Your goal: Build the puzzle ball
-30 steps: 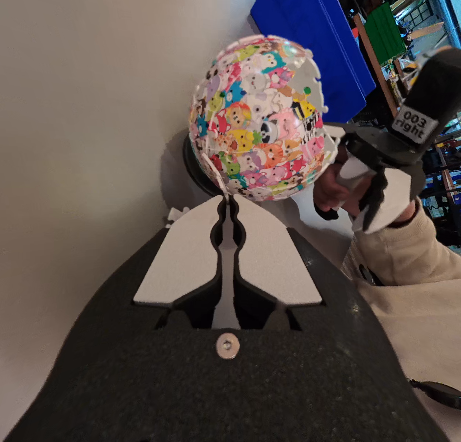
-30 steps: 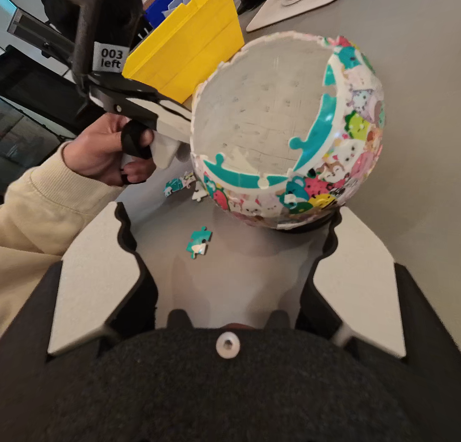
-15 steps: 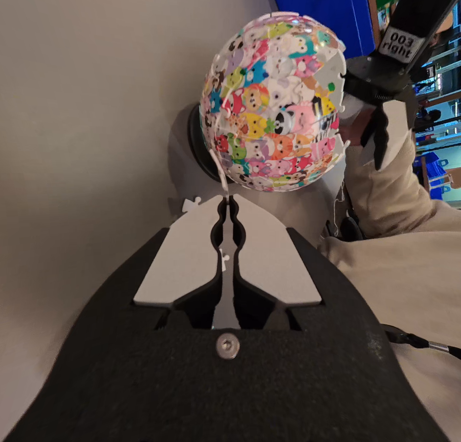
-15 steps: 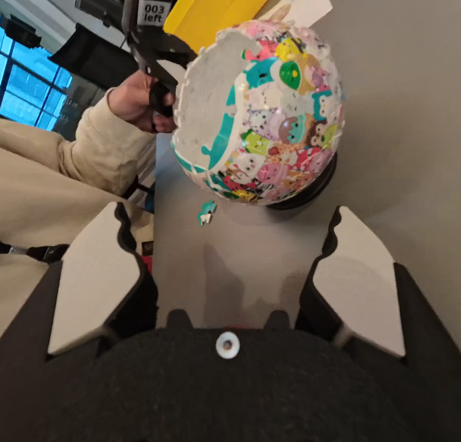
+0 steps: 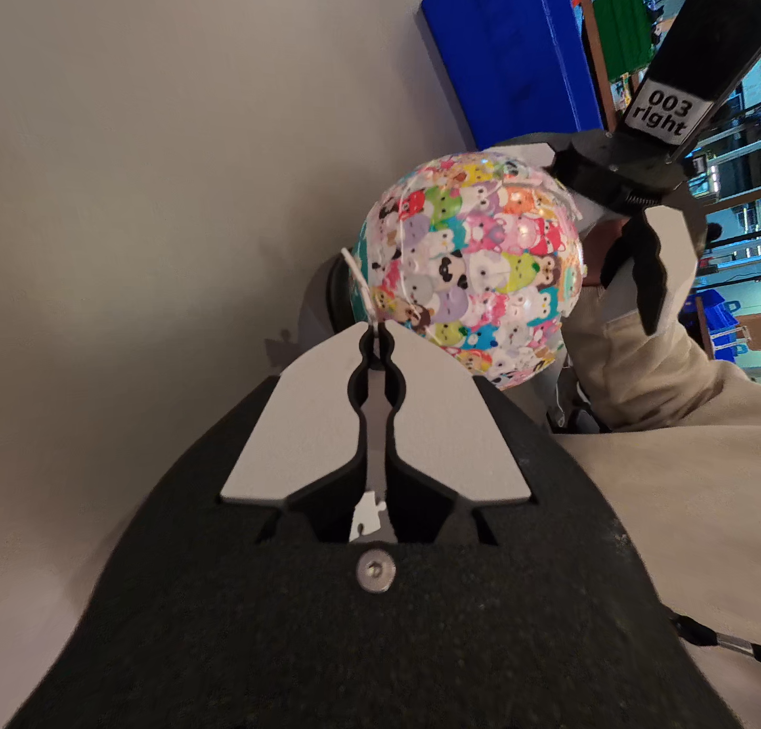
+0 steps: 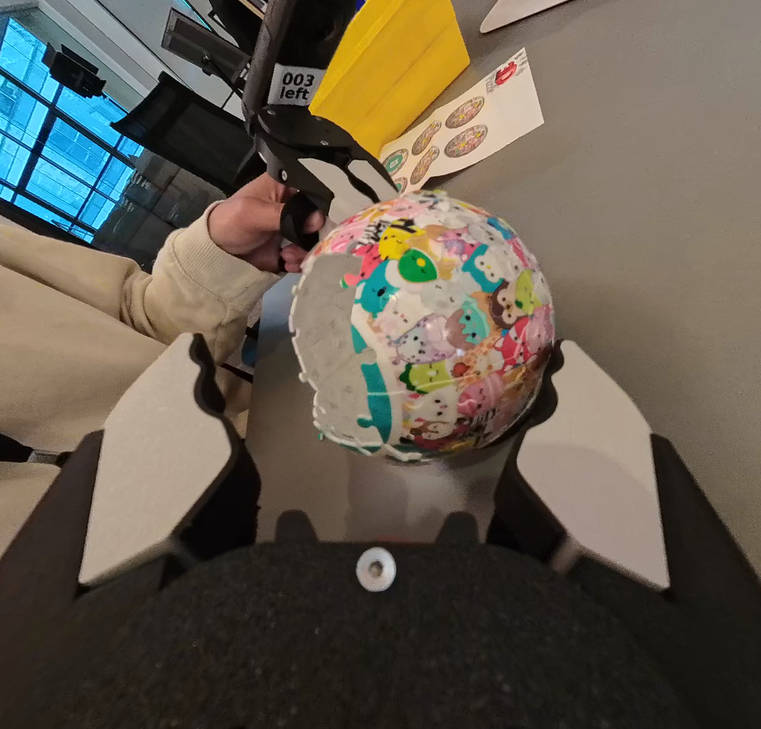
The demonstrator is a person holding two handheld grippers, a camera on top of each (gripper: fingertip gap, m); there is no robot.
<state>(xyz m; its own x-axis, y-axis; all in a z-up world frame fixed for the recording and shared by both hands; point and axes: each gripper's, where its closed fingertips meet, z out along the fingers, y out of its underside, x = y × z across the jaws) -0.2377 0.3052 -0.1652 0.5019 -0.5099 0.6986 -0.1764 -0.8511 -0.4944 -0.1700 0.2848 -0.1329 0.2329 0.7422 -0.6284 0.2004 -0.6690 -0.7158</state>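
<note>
The puzzle ball point(image 6: 444, 330), covered in colourful cartoon animals, sits on a black ring stand point(image 5: 335, 297) on the grey table point(image 6: 638, 215). A gap in the ball's shell point(image 6: 325, 338) faces left and shows the grey inside. My right gripper point(image 6: 376, 347) is open, and its fingers straddle the ball; the right finger lies against the ball's side. It also shows in the left wrist view point(image 5: 576, 239). My left gripper point(image 5: 376, 330) is shut on a thin white puzzle piece point(image 5: 358, 281) seen edge-on, held at the ball's surface. The right wrist view shows its tips at the ball's top point(image 6: 391, 190).
A loose white piece point(image 5: 366, 515) lies on the table under my left gripper. A yellow bin point(image 6: 395, 62) and a printed sheet point(image 6: 465, 124) lie behind the ball. A blue box point(image 5: 506, 58) stands beyond it. A person's beige sleeve point(image 6: 123, 305) is at the table edge. Some 10 cm of space lies between my two pairs of fingers.
My right gripper has closed in on the ball and now straddles it. The ball's gap has turned farther to the side. My left gripper stays shut on the piece at the ball's surface.
</note>
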